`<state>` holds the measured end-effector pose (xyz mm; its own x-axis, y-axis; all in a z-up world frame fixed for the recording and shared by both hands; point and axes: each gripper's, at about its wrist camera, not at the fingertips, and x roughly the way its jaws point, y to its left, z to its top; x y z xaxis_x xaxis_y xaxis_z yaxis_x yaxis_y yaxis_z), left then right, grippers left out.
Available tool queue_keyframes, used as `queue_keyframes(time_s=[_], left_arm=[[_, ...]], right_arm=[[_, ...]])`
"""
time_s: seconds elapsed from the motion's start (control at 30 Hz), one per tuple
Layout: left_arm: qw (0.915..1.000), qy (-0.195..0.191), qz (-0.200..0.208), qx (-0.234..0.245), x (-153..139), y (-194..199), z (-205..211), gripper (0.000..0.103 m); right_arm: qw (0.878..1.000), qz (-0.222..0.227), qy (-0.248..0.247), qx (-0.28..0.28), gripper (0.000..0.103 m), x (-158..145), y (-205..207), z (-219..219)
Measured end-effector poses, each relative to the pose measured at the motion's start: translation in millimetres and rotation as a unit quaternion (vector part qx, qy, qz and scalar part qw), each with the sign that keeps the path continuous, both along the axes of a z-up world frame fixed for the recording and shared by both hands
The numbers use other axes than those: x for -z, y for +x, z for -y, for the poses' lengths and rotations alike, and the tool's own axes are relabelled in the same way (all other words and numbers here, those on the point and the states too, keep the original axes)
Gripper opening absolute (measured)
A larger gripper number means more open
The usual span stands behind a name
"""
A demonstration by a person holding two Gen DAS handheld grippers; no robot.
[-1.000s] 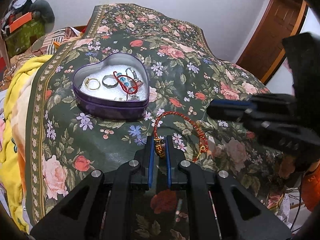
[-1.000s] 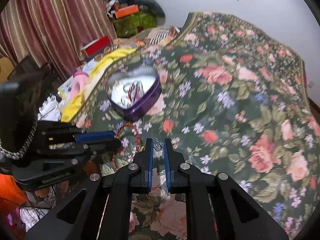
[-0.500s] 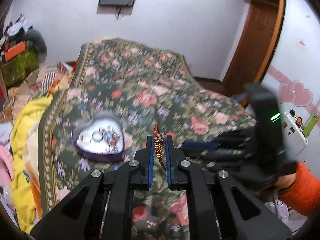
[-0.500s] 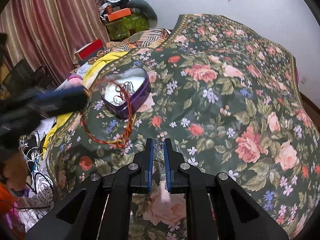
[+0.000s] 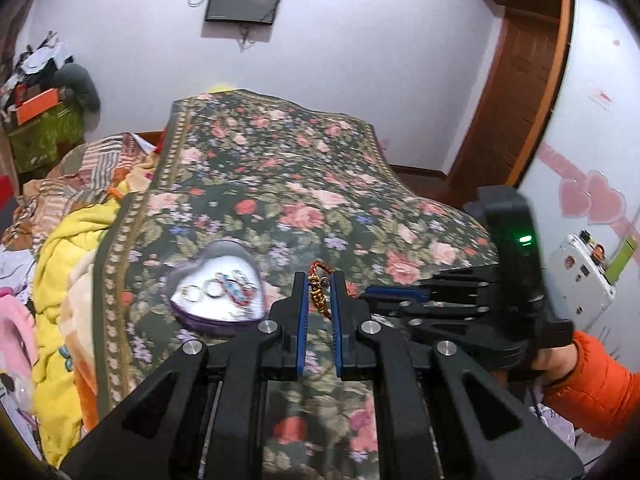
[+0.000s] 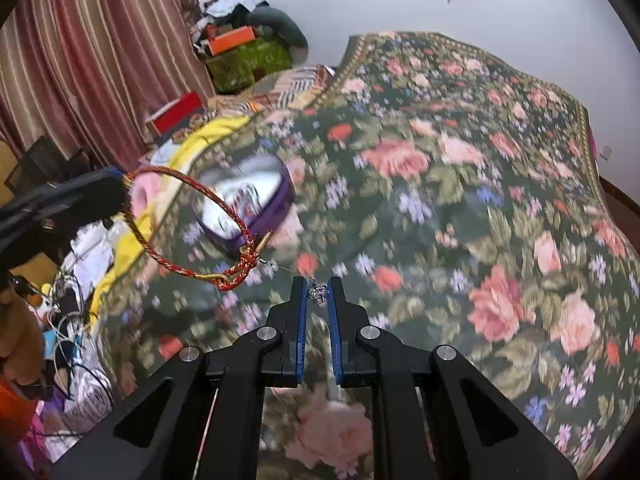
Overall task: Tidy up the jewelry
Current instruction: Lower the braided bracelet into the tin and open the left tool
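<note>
Pretty clearly someone's bedroom at home: a big bed [image 6: 460, 184] under a dark floral bedspread [image 5: 280, 200] takes up most of the room, with yellow and striped blankets [image 5: 68, 248] bunched up along one side. There's a small wall-mounted screen [image 5: 242, 0] above the head end, striped maroon curtains [image 6: 92, 60], a wooden door [image 5: 516, 92], and a messy pile of clothes and boxes [image 6: 244, 36] in the corner. Pink heart stickers [image 5: 592, 200] decorate a white panel by the door too.

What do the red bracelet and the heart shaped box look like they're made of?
Red bracelet: apparently twisted cord, red and gold strands, matte, with small brass-coloured beads pinched in the left tool. Heart-shaped box: probably tin, with a purple painted wall and a shiny silver inside that reflects light.
</note>
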<state>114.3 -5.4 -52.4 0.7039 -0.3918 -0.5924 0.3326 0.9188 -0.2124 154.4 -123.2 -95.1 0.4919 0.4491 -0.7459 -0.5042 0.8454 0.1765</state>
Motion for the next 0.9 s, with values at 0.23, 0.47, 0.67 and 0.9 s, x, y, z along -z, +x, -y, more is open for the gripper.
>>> queue_keyframes(time_s=[0.23, 0.47, 0.67, 0.9], left_arm=[[0.9992, -0.010, 0.001, -0.039, 1.5, 17.2, -34.9, 0.009], [0.9981, -0.021, 0.002, -0.057, 4.3, 31.5, -56.2, 0.009], [0.9978, -0.027, -0.002, -0.060, 11.3, 39.8, -64.9, 0.009], [0.9971, -0.049, -0.010, -0.058, 19.7, 50.2, -70.7, 0.009]], right_arm=[[0.999, 0.021, 0.021, -0.024, 0.009, -17.7, 9.2, -30.8], [0.999, 0.025, 0.021, -0.040, 0.009, -17.9, 20.7, -59.6], [0.999, 0.022, 0.011, -0.033, 0.009, -13.0, 38.6, -72.3], [0.999, 0.013, -0.015, -0.033, 0.009, 0.1, 56.3, -84.9]])
